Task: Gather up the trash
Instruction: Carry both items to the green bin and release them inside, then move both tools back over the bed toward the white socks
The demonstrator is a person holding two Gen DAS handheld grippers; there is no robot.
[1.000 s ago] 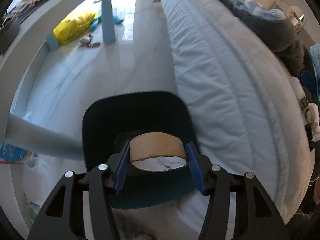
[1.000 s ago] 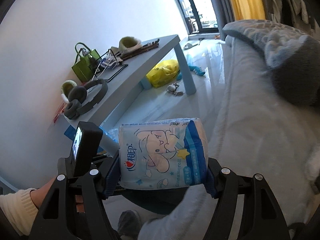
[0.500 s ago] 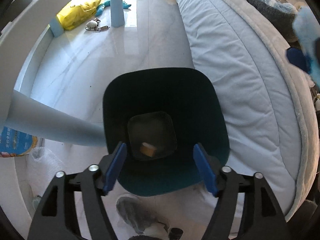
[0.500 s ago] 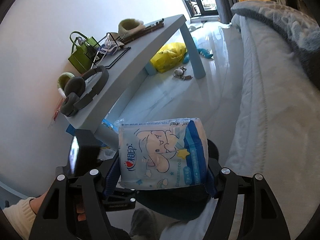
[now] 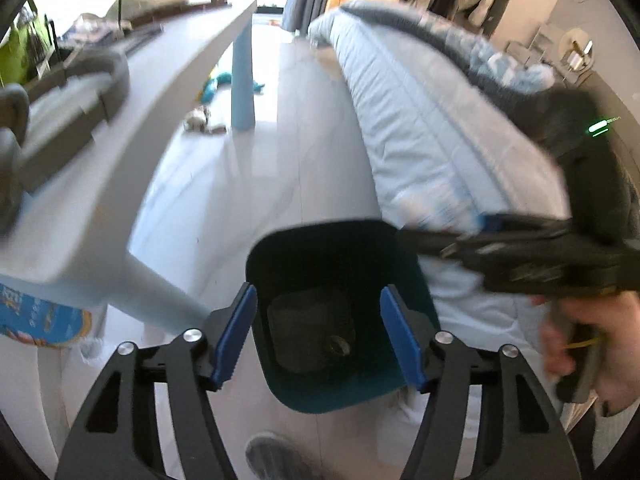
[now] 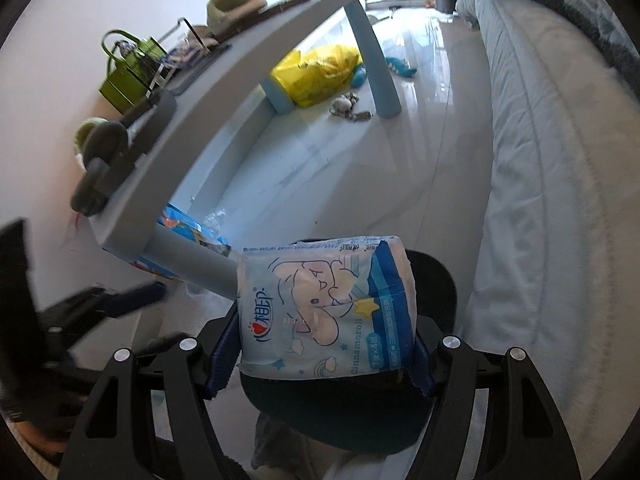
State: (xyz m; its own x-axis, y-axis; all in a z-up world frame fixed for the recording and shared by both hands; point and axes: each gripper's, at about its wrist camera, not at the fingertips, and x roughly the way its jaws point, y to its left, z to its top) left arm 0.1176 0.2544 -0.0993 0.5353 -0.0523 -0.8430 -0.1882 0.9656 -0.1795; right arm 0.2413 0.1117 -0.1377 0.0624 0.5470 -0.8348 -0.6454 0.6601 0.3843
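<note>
Tilting up from the dark teal plastic bin [image 5: 340, 320] since a moment ago, left claw [image 5: 316, 334] gaping wide, gripping nothing; small cardboard roll [image 5: 338, 345] lying on bin bottom. Right claw [image 6: 320, 344] clamping blue-white printed tissue pack [image 6: 326, 306] above bin [image 6: 348, 420], beside grey counter [image 6: 224, 108].

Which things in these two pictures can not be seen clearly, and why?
- Small object at the bottom of the bin, left wrist view: dark and too small to identify.
- Right hand-held gripper, left wrist view: motion-blurred.
- Bin, right wrist view: interior hidden by the tissue pack.
- Keychain-like clutter on the floor, right wrist view: too small.
</note>
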